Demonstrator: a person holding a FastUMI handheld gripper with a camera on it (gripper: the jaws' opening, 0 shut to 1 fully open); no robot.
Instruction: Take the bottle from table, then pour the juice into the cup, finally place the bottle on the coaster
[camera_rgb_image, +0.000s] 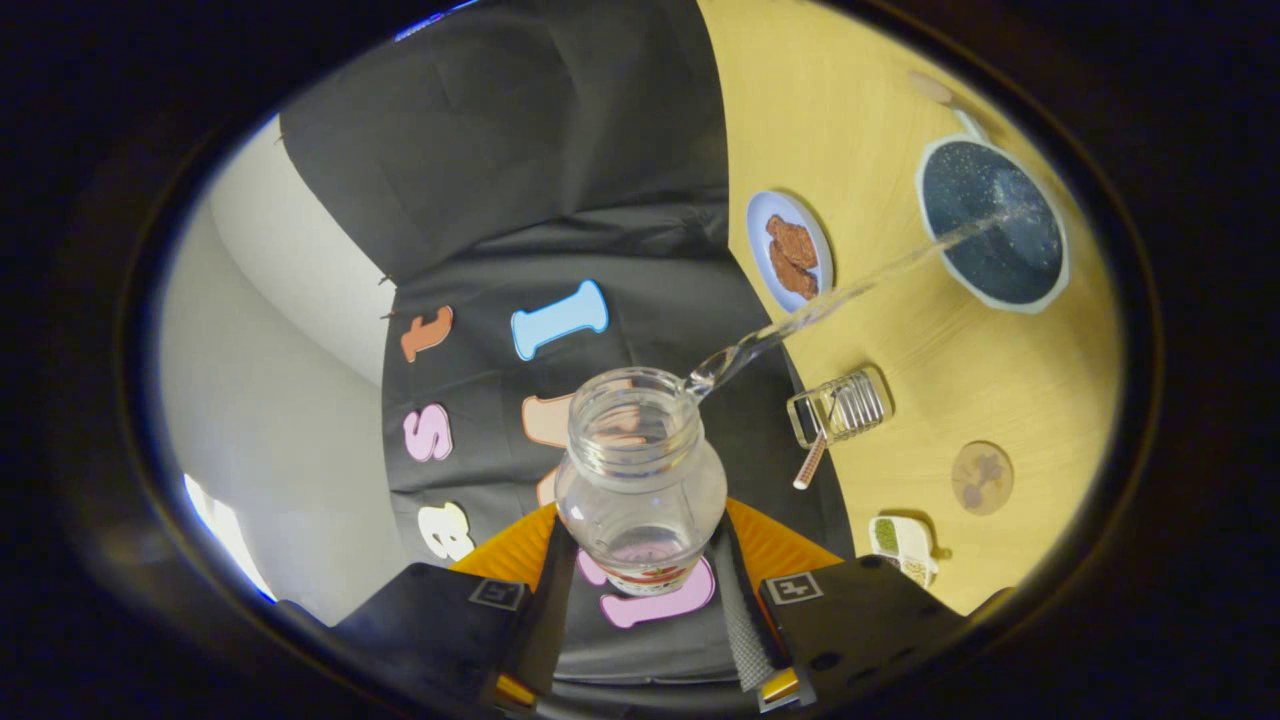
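My claw (640, 575) holds a clear glossy plastic bottle (640, 480). The yellow wooden table (850, 110) looks matt; the dark speckled bowl-like cup (993, 222) looks glazed.

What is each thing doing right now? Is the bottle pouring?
bottle: uncapped, tipped over, pouring, held between the jaws.
stream of clear liquid: arcs from the bottle's mouth into the dark bowl.
dark bowl: on the table, taking the stream.
glass jar: on the table, stick inside.
coaster: bare.
blue plate: holds brown food.
gripper: shut on the bottle.
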